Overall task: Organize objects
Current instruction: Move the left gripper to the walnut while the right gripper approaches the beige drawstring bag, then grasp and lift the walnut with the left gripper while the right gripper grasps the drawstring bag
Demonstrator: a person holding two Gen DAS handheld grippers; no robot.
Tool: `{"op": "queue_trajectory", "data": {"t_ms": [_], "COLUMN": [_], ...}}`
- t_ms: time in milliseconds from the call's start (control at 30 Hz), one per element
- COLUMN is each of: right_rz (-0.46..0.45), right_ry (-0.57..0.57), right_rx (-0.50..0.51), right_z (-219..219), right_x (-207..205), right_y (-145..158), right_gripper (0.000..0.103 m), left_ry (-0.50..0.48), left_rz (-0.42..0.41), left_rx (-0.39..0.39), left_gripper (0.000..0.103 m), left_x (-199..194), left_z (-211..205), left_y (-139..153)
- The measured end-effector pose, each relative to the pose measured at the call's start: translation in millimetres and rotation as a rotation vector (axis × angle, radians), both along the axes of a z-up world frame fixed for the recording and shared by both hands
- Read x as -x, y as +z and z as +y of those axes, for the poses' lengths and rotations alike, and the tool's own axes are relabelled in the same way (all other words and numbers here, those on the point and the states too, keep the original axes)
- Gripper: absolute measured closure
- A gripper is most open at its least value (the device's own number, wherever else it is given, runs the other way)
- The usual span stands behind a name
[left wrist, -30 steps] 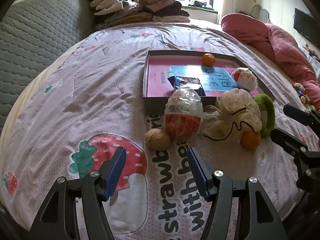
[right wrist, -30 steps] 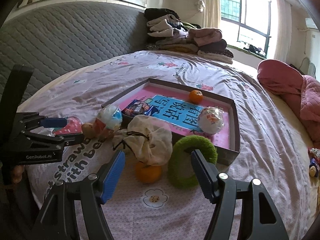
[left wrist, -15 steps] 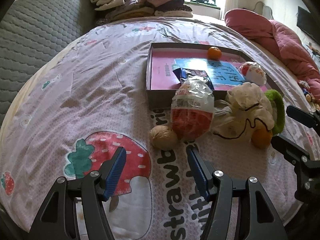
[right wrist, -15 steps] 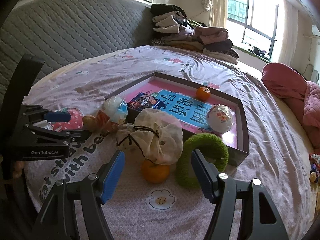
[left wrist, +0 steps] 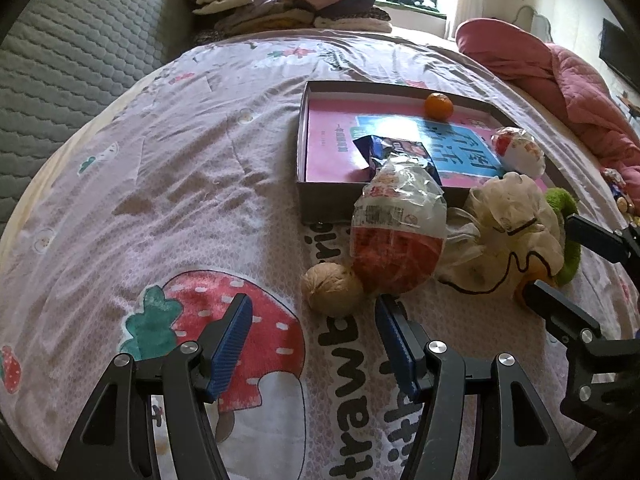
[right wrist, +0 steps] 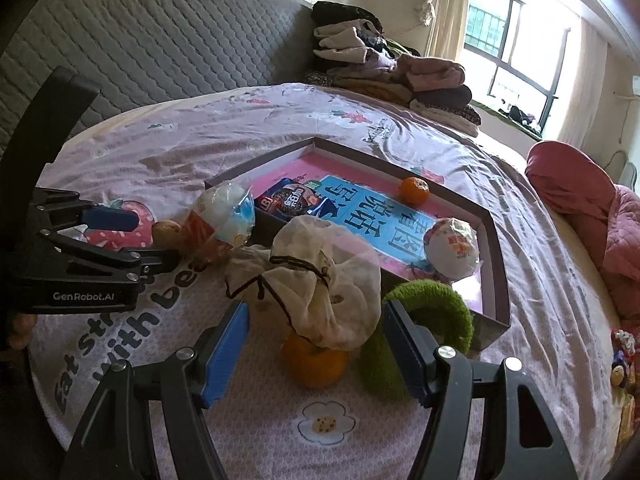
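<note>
On the bed a shallow box holds an orange, a wrapped egg toy and a blue snack packet. In front of it lie a walnut, a big wrapped egg, a cloth pouch, a second orange and a green ring. My left gripper is open just short of the walnut. My right gripper is open around the second orange.
Folded clothes are stacked at the head of the bed by the grey headboard. A pink quilt lies on the right side. Small toys sit at the right edge. The strawberry-print sheet spreads to the left.
Both grippers have moved forward and down toward the objects, which look larger now. Jaw openings are unchanged.
</note>
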State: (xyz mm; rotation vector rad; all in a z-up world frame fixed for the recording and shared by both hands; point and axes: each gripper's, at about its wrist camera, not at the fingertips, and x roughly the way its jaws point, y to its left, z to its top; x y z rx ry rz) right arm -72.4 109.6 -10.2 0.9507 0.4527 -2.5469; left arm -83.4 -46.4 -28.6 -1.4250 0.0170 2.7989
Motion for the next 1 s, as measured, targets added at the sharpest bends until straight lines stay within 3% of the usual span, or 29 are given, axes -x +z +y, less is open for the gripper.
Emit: {"op": "queue_trajectory", "data": {"t_ms": [433, 633, 733, 800, 867, 1000], "right_rz": [0.021, 0.019, 0.001, -0.01, -0.018, -0.024], "right_ry": [0.022, 0.036, 0.035, 0.037, 0.037, 0.032], "right_rx": [-0.046, -0.076, -0.073, -0.06, -0.043, -0.008], "right_z": [-13, -20, -19, -18, -15, -11], "right_x": [8, 13, 17, 19, 19, 19], "right_y": [-6, -11, -14, -14, -13, -9], "right_gripper": [0.036, 0.049, 0.059, 0.068, 0.069, 0.077], "left_ry": [0.017, 0.017, 0.014, 0.01, 0.004, 0.005], "left_rz": [-0.009, -0.018, -0.024, -0.024, -0.023, -0.016], "left_rx": [-0.004, -0.007, -0.02, -0.038, -0.052, -0.059], "left_gripper": [0.038, 0.038, 0.045, 0.054, 0.068, 0.068], "left_x": [11, 18, 21, 21, 22, 21], "left_z": [-6, -5, -5, -5, -5, -4], "left_y": [-6, -10, -11, -11, -11, -9]}}
